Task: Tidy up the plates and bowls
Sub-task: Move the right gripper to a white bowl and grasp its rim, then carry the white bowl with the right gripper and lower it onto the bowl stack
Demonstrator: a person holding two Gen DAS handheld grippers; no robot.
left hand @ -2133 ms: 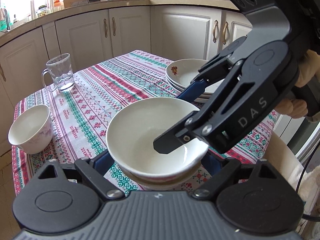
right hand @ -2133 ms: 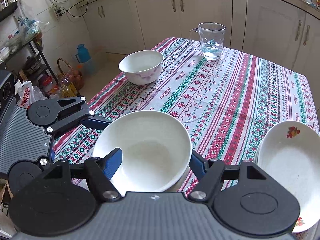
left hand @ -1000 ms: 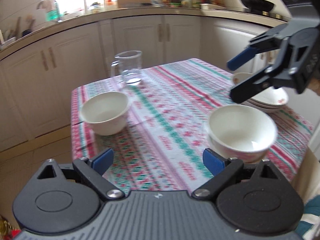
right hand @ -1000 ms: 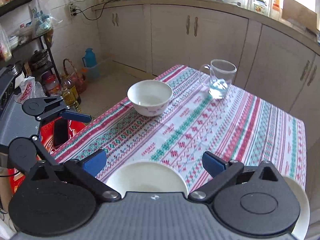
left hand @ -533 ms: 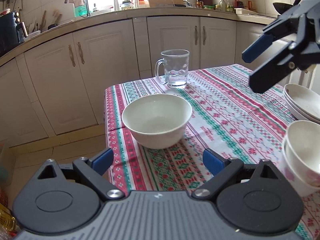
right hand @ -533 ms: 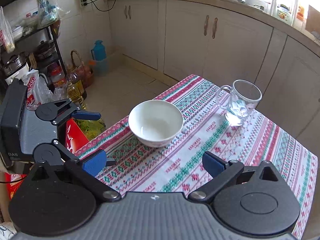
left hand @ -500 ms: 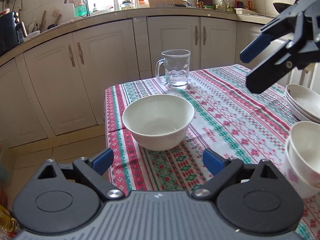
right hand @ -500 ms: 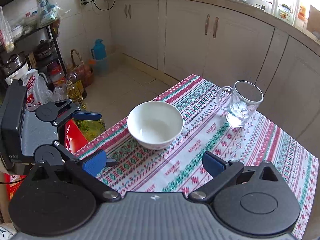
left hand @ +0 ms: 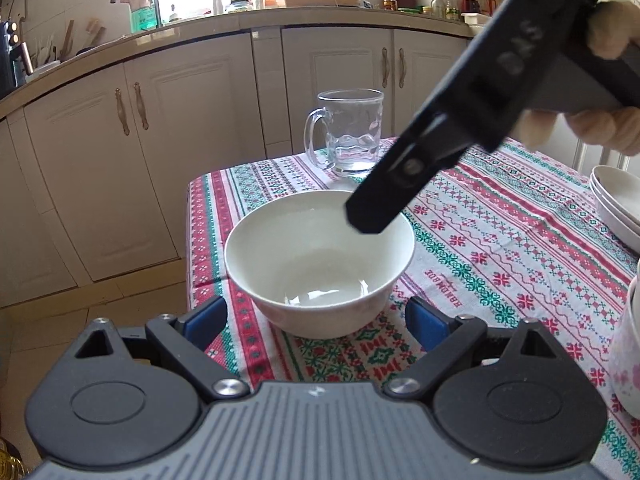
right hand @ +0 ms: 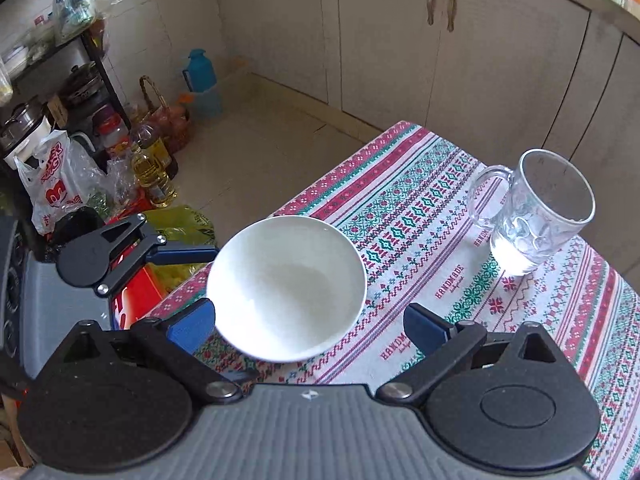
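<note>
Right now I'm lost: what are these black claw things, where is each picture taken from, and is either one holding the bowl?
They are two hand-held grippers, each with a fisheye camera looking along its blue-tipped fingers. One picture is from the left gripper, the other from the right gripper. On the patterned tablecloth stand a white bowl, a glass mug, stacked plates and another bowl at the right edge. Both grippers are open around the white bowl; nothing is held.
</note>
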